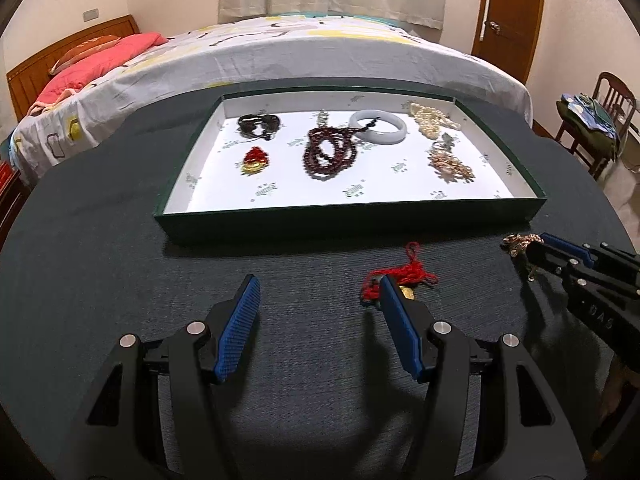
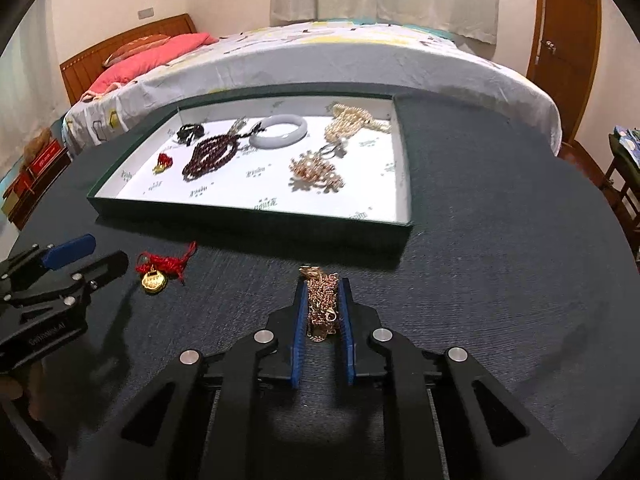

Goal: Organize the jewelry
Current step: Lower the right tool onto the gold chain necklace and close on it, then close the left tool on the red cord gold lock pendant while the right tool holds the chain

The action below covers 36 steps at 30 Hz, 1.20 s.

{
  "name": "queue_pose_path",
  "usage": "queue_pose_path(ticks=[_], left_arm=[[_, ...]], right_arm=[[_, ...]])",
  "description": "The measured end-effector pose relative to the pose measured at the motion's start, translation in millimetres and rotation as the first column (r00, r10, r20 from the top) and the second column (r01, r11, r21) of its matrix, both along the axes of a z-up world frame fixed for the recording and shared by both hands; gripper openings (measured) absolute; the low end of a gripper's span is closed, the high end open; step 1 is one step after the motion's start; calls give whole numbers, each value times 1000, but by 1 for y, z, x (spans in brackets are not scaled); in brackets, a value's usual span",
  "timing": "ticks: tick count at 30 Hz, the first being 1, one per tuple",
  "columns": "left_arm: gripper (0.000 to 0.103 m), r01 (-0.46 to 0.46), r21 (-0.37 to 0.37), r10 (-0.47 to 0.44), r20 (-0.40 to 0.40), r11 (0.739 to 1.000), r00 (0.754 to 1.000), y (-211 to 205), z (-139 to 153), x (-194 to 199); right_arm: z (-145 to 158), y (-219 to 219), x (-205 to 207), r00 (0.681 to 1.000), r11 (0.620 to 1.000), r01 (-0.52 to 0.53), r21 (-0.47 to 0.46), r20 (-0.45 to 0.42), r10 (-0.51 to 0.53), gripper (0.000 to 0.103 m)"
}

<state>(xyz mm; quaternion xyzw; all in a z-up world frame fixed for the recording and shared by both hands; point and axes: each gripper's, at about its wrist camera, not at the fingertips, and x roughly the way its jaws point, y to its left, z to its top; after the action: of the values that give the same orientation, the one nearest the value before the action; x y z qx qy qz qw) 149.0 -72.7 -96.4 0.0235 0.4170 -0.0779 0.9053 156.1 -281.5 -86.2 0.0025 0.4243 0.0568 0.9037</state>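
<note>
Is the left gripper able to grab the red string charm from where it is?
Probably yes. The left gripper has its jaws open, and the red string charm lies on the table just past its right fingertip, with nothing between them.

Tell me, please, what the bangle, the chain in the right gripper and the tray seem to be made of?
Bangle: pale, glossy, translucent-looking ring, probably jade or glass. Chain: fine shiny rose-gold links, likely plated metal. Tray: thin straight walls, dark green outside, printed white inside, apparently cardboard.
</note>
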Motion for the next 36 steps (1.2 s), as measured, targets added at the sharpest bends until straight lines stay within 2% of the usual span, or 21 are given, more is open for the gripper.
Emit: queue_pose_path(ticks=[15,20,23,25,27,31,36], left_arm=[[59,64,-13,-64,-46,998,997,-30,-14,7],[45,75,-11,-75,-48,997,996,-32,-17,8],[35,83,-18,-83,-46,996,995,-30,-17,8],[24,91,-20,-92,-44,996,995,-28,-17,8],[20,92,-11,-93,-40,996,995,-26,-17,7],[13,91,-15,-92,-40,996,995,-22,-17,8],[12,93,-15,-94,-39,996,995,-21,-17,8]], right_arm=[[5,-13,-5,1000,999,14,34,12,-14,16],[2,-13,-5,1000,999,9,45,5,-9,16],[1,-12,-5,1000,999,7,50,1,-7,16],[1,-12,-5,1000,999,7,50,2,-7,16],[1,-12,-5,1000,999,7,49,1,-7,16],[0,-11,-5,1000,999,5,47,0,-5,16],[-1,-8,-6,1000,999,2,43,-1,-2,16]])
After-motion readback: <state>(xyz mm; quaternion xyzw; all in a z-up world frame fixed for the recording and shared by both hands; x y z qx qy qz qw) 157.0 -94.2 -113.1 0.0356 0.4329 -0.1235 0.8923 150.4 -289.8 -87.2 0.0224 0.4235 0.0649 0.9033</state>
